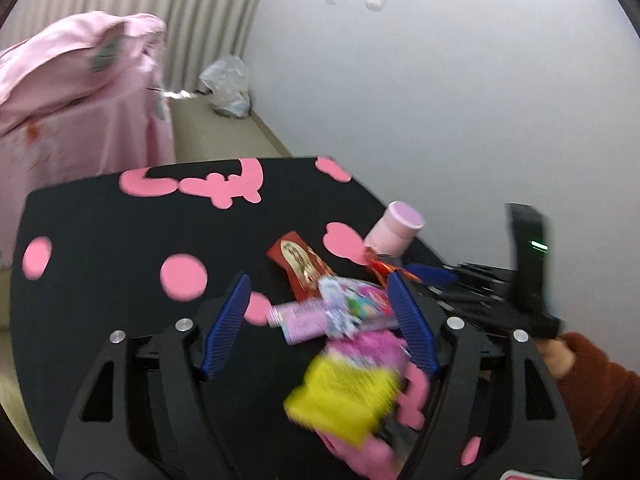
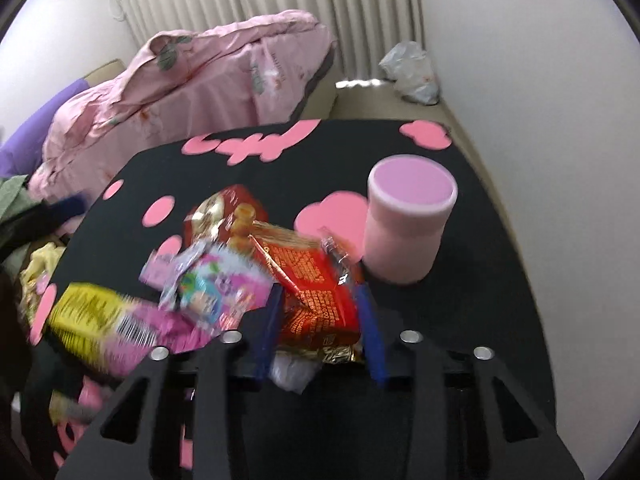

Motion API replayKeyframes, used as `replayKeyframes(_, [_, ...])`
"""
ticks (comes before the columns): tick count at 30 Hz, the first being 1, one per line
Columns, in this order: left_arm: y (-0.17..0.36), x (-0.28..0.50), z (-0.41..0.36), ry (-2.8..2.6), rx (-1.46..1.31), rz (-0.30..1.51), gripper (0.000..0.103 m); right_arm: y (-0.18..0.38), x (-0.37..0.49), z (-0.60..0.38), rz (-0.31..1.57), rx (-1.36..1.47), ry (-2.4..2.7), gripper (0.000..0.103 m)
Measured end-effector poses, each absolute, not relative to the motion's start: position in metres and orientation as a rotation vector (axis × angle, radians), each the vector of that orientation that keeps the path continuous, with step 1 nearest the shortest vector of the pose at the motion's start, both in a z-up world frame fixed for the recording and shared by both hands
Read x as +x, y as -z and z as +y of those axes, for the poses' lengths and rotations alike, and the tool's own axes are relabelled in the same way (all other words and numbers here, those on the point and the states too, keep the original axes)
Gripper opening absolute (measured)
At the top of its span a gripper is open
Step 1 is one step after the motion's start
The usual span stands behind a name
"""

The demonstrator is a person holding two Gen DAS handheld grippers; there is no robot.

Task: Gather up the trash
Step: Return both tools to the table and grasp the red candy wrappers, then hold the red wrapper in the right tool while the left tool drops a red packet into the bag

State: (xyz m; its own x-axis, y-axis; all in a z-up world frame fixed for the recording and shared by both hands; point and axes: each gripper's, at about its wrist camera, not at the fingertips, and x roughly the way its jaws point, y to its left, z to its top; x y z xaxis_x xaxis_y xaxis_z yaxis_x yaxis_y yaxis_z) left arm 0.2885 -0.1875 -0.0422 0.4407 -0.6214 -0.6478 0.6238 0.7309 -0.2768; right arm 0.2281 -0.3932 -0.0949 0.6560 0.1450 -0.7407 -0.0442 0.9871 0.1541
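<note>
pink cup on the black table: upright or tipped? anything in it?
Upright: the pink cylindrical cup stands on its base on the black table, its round top facing up. Contents: cannot tell.

A black table patterned with pink shapes is seen. Near its right edge a pale pink cylindrical container with a lilac lid is stood upright. Toward the middle, crumpled wrappers are heaped: a red-and-gold packet, a multicoloured cartoon-printed packet and a yellow-and-pink packet.
</note>
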Motion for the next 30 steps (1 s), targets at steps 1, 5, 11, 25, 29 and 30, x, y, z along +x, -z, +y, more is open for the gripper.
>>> replayKeyframes(1, [0.047,0.300,-0.198,0.771,0.037,0.826,0.068,0.094,0.223,-0.394,0.844,0.113,-0.098,0.030])
replayKeyframes(5, [0.070,0.338,-0.232,0.765,0.079,0.943,0.068,0.089,0.200,-0.400,0.816,0.105,-0.068,0.028])
replayKeyframes(11, [0.103,0.370,-0.252,0.674,0.050,1.117,0.051,0.094,0.182,-0.405,0.809,0.109,-0.038,0.028])
replayKeyframes(25, [0.075,0.292,-0.154,0.594,-0.169,0.957,0.013,0.063,0.161,-0.369,0.724,0.073,-0.109,0.028])
replayKeyframes(29, [0.057,0.258,-0.114,0.535,-0.212,0.871,0.006,0.044,0.150,-0.349,0.682,0.041,-0.134,0.028])
replayKeyframes(30, [0.054,0.250,-0.105,0.524,-0.223,0.860,0.005,0.041,0.148,-0.344,0.674,0.034,-0.139,0.028])
